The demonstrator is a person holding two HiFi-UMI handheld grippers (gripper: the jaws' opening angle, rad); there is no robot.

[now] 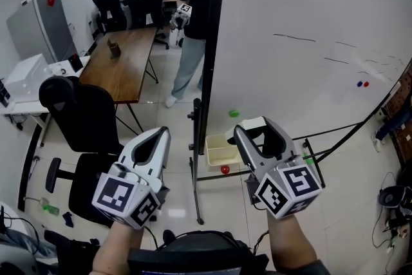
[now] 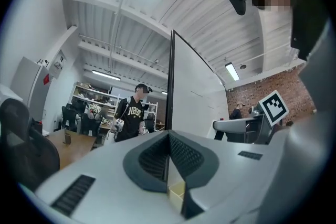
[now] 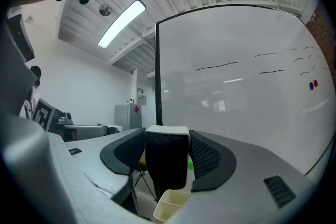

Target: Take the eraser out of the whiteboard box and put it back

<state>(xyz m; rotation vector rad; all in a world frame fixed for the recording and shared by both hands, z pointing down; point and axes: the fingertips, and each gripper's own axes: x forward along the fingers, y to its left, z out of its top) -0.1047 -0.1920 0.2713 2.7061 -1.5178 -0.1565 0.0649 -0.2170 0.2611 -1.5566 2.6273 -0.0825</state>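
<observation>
**Eraser lifted clear of the box, gripped in the right claw**

The right claw (image 1: 257, 127) is clenched on the eraser (image 3: 167, 157), pads pressing its two sides, the dark felt face hanging down and the pale back turned up. That side-on grip keeps the eraser square, which should let it drop straight back into the whiteboard box (image 1: 219, 152). The eraser is out of the box, held above it and slightly to its right in the head view; the box sits low at the foot of the whiteboard (image 1: 302, 22).

The left claw (image 1: 161, 133) is closed on nothing, its jaws meeting at the tips. It appears to be kept aside as a spare, left of the box.

Both forearms reach forward from the person's body, side by side, with each claw pointing level toward the board, above the box.
</observation>
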